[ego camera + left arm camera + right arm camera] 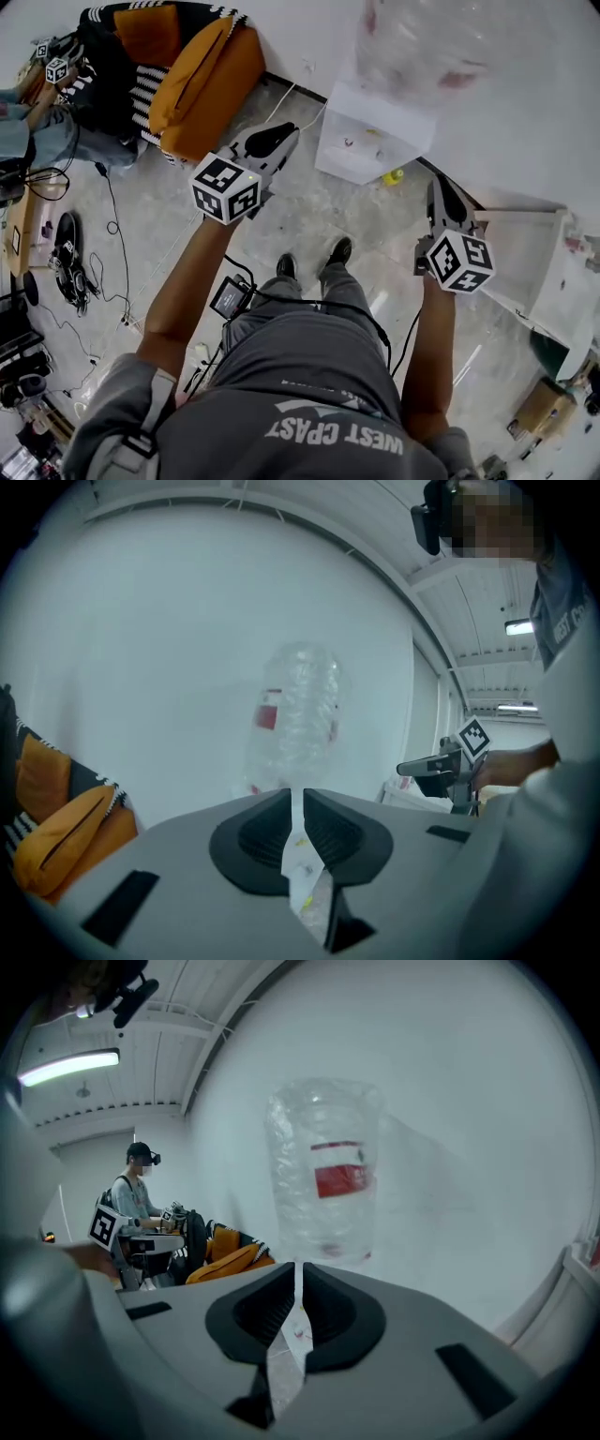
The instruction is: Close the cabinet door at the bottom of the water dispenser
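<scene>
The left gripper [277, 139] and right gripper [443, 192] were held raised with jaws all but closed on nothing, flanking the white boxy water dispenser [361, 141] topped by a clear plastic bottle [412, 47], whose bottom cabinet door, unseen, was judged to lie well below both

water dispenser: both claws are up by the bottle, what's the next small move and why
Probably lower the left claw and right claw toward the base of the water dispenser: both are shut and empty, aimed at the bottle on top, and the bottom cabinet door shows in no view.
</scene>
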A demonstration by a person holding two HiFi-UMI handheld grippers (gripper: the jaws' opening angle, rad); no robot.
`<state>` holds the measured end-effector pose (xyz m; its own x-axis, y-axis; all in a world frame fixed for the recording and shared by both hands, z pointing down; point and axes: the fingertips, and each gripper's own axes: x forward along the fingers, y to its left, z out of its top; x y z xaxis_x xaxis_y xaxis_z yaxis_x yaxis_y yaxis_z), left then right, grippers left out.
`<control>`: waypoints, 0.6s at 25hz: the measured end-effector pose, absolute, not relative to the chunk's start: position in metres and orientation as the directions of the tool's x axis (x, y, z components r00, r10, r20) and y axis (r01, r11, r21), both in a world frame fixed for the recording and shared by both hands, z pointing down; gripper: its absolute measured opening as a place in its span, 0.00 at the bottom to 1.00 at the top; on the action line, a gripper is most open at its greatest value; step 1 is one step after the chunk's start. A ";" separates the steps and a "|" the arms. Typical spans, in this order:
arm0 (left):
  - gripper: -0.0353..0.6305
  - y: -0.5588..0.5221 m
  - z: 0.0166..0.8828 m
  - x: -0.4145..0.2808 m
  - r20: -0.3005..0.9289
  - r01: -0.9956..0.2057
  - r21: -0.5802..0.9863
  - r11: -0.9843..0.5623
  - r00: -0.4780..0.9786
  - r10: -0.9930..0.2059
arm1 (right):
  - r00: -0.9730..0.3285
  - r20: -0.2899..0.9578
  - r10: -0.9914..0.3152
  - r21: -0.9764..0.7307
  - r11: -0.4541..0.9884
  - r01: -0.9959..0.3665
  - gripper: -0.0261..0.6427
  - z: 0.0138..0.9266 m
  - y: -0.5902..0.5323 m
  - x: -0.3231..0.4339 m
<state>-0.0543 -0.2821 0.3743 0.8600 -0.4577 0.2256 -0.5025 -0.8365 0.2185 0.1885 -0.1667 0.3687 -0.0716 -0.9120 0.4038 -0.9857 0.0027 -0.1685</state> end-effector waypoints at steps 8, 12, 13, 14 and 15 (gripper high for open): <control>0.13 -0.260 0.269 -0.093 0.095 -0.493 0.106 -0.864 0.870 -0.485 | -0.098 0.287 -0.953 -0.117 0.067 -0.991 0.10 0.279 -0.151 0.150; 0.13 -0.245 0.228 -0.115 0.049 -0.498 0.040 -0.866 0.867 -0.496 | -0.128 0.246 -0.961 -0.079 0.111 -0.991 0.08 0.243 -0.144 0.128; 0.13 -0.244 0.218 -0.117 0.036 -0.495 0.021 -0.869 0.869 -0.494 | -0.132 0.232 -0.964 -0.068 0.119 -0.991 0.08 0.235 -0.143 0.126; 0.13 -0.242 0.210 -0.118 0.024 -0.492 0.004 -0.871 0.871 -0.491 | -0.138 0.220 -0.966 -0.058 0.128 -0.990 0.08 0.227 -0.142 0.123; 0.13 -0.239 0.202 -0.118 0.014 -0.488 -0.010 -0.873 0.873 -0.488 | -0.144 0.210 -0.967 -0.050 0.137 -0.989 0.08 0.221 -0.142 0.121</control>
<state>-0.1184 -0.2388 0.2021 0.8729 -0.4878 0.0135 -0.4877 -0.8730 -0.0099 0.1208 -0.1415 0.2209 -0.1441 -0.9670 0.2103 -0.9894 0.1366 -0.0495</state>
